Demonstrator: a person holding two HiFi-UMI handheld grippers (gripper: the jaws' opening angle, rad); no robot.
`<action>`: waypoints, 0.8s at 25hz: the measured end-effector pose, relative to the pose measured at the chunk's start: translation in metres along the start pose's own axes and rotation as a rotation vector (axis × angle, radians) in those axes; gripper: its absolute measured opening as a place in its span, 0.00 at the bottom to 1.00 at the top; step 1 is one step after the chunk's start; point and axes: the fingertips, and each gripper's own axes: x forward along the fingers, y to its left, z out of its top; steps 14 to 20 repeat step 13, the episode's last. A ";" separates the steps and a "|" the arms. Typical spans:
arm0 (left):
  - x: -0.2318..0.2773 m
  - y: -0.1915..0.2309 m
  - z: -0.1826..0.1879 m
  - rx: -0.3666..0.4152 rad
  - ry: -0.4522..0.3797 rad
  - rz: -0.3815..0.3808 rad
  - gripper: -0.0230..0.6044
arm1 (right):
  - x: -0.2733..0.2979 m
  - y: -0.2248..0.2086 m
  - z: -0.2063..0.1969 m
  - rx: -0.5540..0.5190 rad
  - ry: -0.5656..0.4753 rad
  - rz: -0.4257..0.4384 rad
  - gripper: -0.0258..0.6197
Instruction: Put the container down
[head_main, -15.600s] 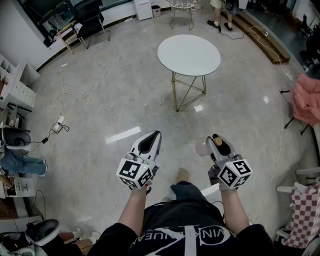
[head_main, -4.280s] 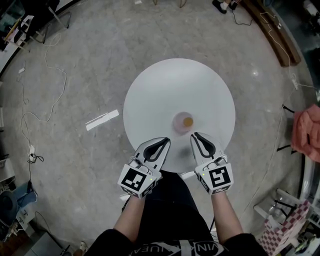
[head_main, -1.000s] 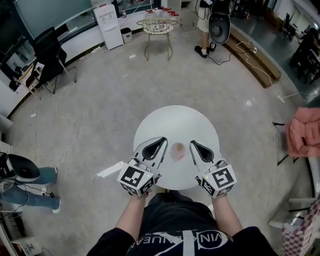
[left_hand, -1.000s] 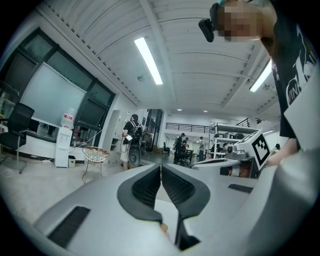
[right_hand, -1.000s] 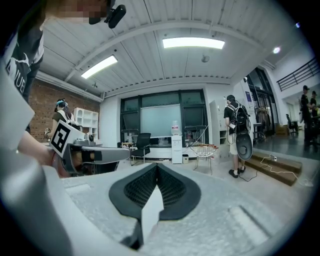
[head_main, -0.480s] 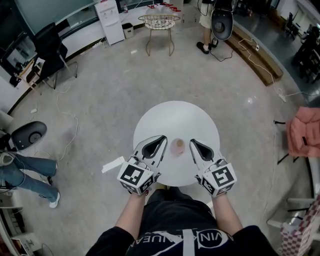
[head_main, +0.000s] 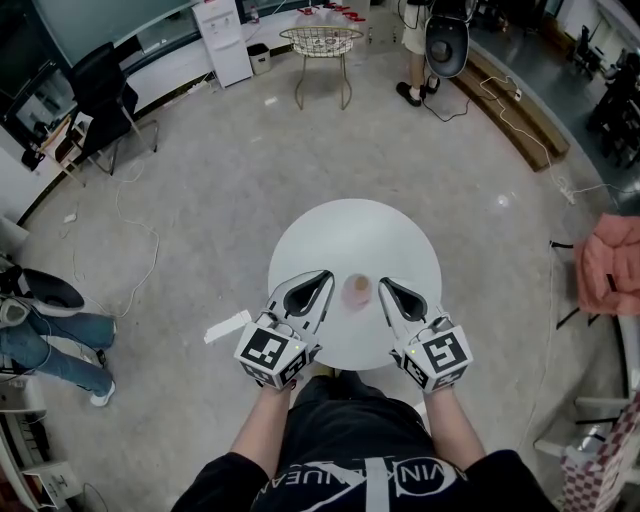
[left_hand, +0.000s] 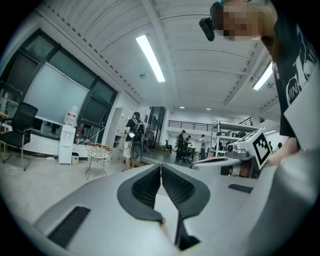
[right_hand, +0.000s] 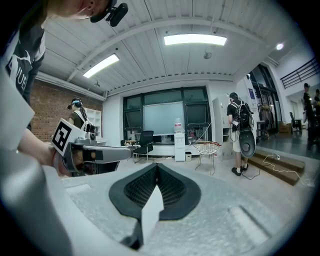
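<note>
While standing at the near edge of the round white tabletop (head_main: 355, 235), holding the left gripper (head_main: 327, 275) and the right gripper (head_main: 384, 284) out over it, one on each side of the container (head_main: 356, 289) — near it, touching neither. Showing that container sitting upright on the tabletop between them, pinkish, perhaps with something brown inside — too small to be sure. Pressing the left fingers (left_hand: 145, 187) together on nothing; pressing the right fingers (right_hand: 142, 189) together likewise, pinching nothing.
</note>
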 end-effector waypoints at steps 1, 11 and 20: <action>0.000 0.001 -0.002 0.000 0.001 0.002 0.06 | 0.000 0.000 -0.002 0.001 0.003 0.000 0.05; -0.005 0.014 -0.005 -0.008 0.005 0.017 0.06 | 0.009 0.006 -0.009 0.003 0.027 0.011 0.05; -0.007 0.019 -0.007 -0.008 0.006 0.018 0.06 | 0.015 0.010 -0.010 0.000 0.027 0.020 0.05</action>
